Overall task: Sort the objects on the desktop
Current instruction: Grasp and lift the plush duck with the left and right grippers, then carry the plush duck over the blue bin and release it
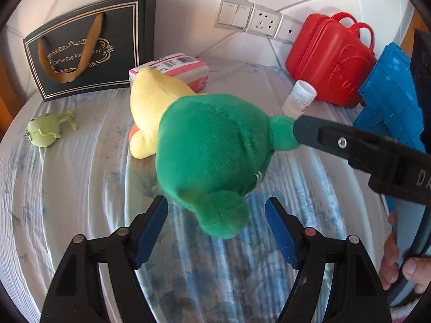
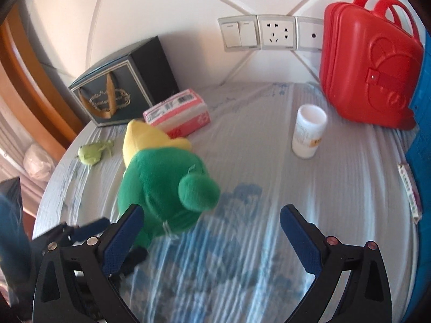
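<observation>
A green and yellow plush toy [image 1: 210,145] lies on the table's blue-white cloth [image 1: 80,188]; it also shows in the right wrist view [image 2: 161,185]. My left gripper [image 1: 216,228] is open, its jaws on either side of the toy's near green foot. My right gripper [image 2: 211,239] is open just right of the toy; one of its fingers [image 1: 307,132] touches the toy's other green foot. A small green frog toy [image 1: 45,130] lies at the left. A white cylinder bottle [image 2: 308,132] stands at the right.
A dark gift bag [image 1: 89,45] stands at the back left, a pink box [image 1: 177,70] behind the plush. A red plastic case [image 2: 369,72] and a blue panel [image 1: 390,99] stand at the right. Wall switches and a socket [image 2: 272,33] are behind.
</observation>
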A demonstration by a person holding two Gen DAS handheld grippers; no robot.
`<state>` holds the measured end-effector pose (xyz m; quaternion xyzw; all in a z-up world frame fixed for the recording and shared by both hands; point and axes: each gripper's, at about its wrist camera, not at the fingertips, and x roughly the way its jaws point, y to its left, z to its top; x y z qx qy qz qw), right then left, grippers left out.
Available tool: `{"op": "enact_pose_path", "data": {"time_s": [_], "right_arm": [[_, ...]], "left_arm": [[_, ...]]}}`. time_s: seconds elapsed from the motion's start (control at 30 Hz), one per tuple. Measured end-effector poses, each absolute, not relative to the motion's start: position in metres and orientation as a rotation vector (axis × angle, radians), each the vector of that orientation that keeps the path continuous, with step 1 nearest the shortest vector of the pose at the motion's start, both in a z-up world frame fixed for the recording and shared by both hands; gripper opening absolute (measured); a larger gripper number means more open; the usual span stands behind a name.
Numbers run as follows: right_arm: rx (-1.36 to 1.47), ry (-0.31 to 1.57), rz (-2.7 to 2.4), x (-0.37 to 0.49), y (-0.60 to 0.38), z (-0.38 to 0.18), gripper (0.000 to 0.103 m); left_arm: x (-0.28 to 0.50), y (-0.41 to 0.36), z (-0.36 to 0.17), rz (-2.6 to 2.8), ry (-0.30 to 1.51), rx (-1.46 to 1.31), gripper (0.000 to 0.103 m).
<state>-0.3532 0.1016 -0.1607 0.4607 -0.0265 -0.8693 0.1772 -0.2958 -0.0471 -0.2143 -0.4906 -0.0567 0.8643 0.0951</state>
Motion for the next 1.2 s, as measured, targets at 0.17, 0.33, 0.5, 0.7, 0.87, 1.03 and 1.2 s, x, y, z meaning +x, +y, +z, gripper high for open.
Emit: {"op": "enact_pose_path", "data": {"time_s": [0.17,0.33,0.5,0.7,0.87,1.03,1.2], "right_arm": [[1.311,-0.045,-2.389,-0.371,0.091,-0.174,0.079],[1.328,-0.083,-2.293,-0.377,0.081,-0.192,0.062],[1.3,-0.048,-2.259,-0.367,0.072,-0.191,0.039],[1.241,0.032,-2.302,-0.345,0.065,-0.179,0.03],[1.162,0.047,-2.352,-0.328,0.071,-0.155,0.028],[1.023,0.11,-2.435,-0.303,0.078,-0.107,0.028],[0.869,0.164,-2.541,-0.267,0.097,-0.045,0.028]], "left_arm": [[-0.303,-0.056,-0.23,2.549,-0.2,-1.513,0.052],[-0.306,-0.06,-0.238,2.549,-0.169,-1.544,0.052],[-0.306,-0.061,-0.243,2.533,-0.199,-1.565,0.043],[-0.295,-0.058,-0.23,2.596,-0.137,-1.513,0.032],[-0.284,-0.054,-0.201,2.648,-0.086,-1.411,0.031],[-0.268,-0.044,-0.153,2.712,-0.082,-1.251,0.031],[-0.243,-0.019,-0.094,2.748,-0.054,-1.055,0.031]]}}
